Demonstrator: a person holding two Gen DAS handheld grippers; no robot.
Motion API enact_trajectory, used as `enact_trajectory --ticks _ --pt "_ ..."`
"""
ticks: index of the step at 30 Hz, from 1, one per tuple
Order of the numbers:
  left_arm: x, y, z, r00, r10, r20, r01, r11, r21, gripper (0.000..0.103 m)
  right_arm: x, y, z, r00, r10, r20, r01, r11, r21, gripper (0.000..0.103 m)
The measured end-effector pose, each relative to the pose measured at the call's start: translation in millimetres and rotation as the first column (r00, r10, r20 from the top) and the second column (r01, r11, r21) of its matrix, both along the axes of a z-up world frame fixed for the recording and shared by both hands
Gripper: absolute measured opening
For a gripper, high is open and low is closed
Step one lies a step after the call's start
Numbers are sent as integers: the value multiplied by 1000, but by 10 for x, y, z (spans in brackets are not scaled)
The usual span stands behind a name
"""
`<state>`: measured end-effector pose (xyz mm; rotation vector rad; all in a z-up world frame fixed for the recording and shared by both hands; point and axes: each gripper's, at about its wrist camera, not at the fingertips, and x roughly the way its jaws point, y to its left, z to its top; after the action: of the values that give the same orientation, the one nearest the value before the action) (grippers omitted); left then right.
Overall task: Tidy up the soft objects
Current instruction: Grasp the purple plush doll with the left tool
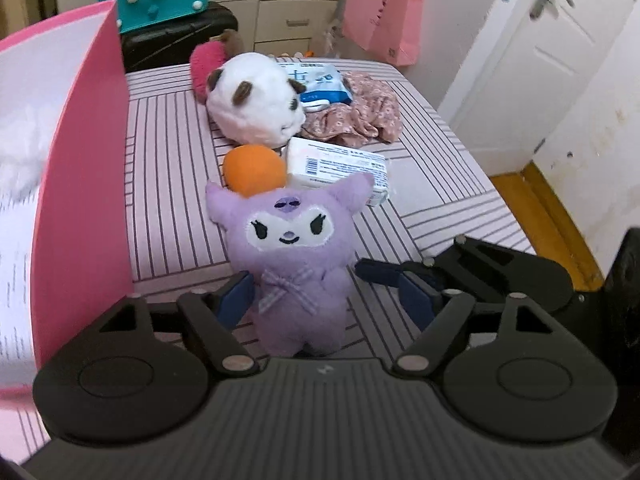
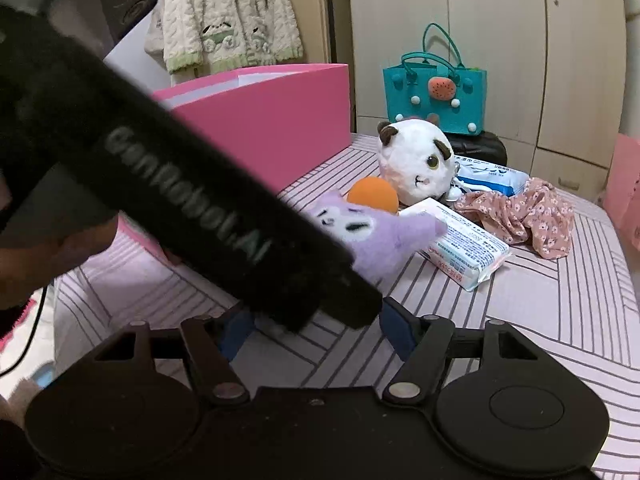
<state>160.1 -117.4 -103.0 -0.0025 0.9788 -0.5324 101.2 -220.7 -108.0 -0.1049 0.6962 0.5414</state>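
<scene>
Left claw straddles the purple plush, which stands upright on the striped bed. The left blue pad sits at the toy's flank; the right pad stands apart, so the jaws are moderately wide and no squeeze is evident. Right claw hovers low just beside it, jaws likewise apart with nothing between them; the left tool's black body crosses its view and hides most of the plush. Behind the toy lie an orange ball, touching its head, a white tissue pack, a round white cat plush and floral cloth. The pink box, the likely destination, stands open at the left. Risks, as judged: a one-sided closure may tip the toy or pinch only fur, letting it slip on lifting; the lift may roll the ball away; the two tools, being close, may collide.
</scene>
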Motion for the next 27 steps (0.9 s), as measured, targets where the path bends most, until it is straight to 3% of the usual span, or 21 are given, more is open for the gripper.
enact_trajectory --ticks 2,4,14,17,27 --pt "-14 30 -11 1000 18 13 -18 1000 -17 58 -31 -3 -3 1000 9 14 -8 1000 -18 57" --pt "-26 38 -28 999 45 26 -44 999 -23 52 -57 -26 6 1000 15 17 -14 1000 -15 47" --pt "-139 59 -121 990 121 79 -117 992 -56 51 -103 -64 -15 999 -27 29 25 999 41 27" --pt "-197 51 -146 985 122 119 -116 992 -56 44 -131 -84 -38 998 -41 47 38 998 50 24" --pt "-365 2 -121 982 107 154 -100 993 -56 42 -240 -129 -40 996 -70 48 65 994 91 23"
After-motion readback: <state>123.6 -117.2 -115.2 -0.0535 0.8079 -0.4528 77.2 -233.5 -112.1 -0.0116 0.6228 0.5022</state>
